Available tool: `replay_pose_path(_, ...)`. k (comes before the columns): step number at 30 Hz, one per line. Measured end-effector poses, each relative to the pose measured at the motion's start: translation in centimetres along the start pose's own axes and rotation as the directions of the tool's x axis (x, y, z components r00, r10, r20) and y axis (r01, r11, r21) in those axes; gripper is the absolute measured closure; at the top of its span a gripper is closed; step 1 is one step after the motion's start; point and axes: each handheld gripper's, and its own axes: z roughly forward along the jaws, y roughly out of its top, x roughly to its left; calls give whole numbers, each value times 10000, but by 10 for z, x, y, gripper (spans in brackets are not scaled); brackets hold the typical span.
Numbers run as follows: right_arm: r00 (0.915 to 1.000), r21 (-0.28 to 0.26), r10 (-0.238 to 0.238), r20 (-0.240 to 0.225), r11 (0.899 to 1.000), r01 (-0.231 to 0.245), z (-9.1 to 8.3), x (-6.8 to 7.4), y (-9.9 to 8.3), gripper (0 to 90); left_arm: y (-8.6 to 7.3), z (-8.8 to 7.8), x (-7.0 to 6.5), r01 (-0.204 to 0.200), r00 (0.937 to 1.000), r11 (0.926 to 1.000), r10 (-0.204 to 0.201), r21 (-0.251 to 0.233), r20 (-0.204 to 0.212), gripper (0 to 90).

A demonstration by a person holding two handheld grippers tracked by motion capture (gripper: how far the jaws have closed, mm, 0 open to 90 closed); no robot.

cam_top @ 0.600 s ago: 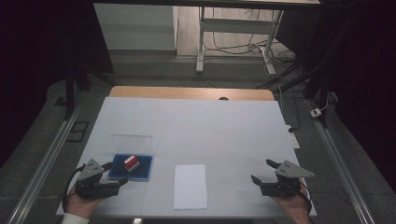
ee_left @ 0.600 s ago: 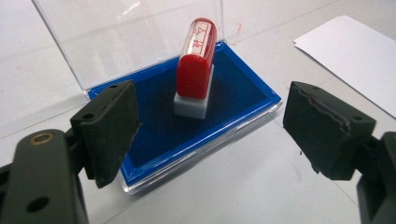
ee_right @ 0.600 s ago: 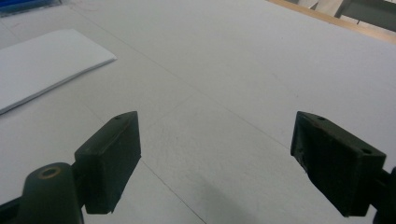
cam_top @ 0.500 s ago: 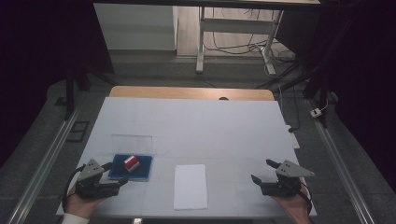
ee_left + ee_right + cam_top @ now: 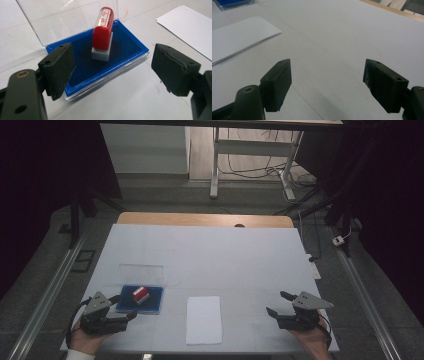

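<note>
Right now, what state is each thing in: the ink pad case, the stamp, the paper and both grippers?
Ink pad case: open, clear lid tilted up at the back.
Stamp: upright on the blue pad, untouched.
Paper sheet: flat on the table, apart from the case.
Left gripper: open, jaws either side of the case's near end, not pressing.
Right gripper: open, holding nothing, over bare table.

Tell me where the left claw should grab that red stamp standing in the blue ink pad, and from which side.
Grip the stamp across its red handle, above the pale grey base. It stands upright in the open ink pad, with the clear lid raised behind it, so the left claw, open, should probably come from the near side.
</note>
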Motion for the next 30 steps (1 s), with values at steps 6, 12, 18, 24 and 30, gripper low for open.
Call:
replay_pose_path(6,9999,-44,-117,-93,9999,117,3,3,1,239,0,0,-1,-50,10000,10000,50,15,-57,187)
replay_pose_path(12,9999,-119,-26,-110,9999,25,5,2,1,243,0,-2,-1,29,9998,10000,-30,-42,-174,187)
replay_pose_path(18,9997,-119,94,-243,9999,-96,4,0,-2,252,1,-4,-1,247,9992,9996,-251,-145,-314,187)
replay_pose_path(24,9991,-182,263,-329,9995,-269,0,-4,-4,255,4,-5,-2,251,9984,9996,-258,-139,-511,188)
replay_pose_path(30,9988,-41,370,-305,9993,-372,1,-4,-8,256,9,-11,0,223,9982,9995,-235,-209,-559,187)
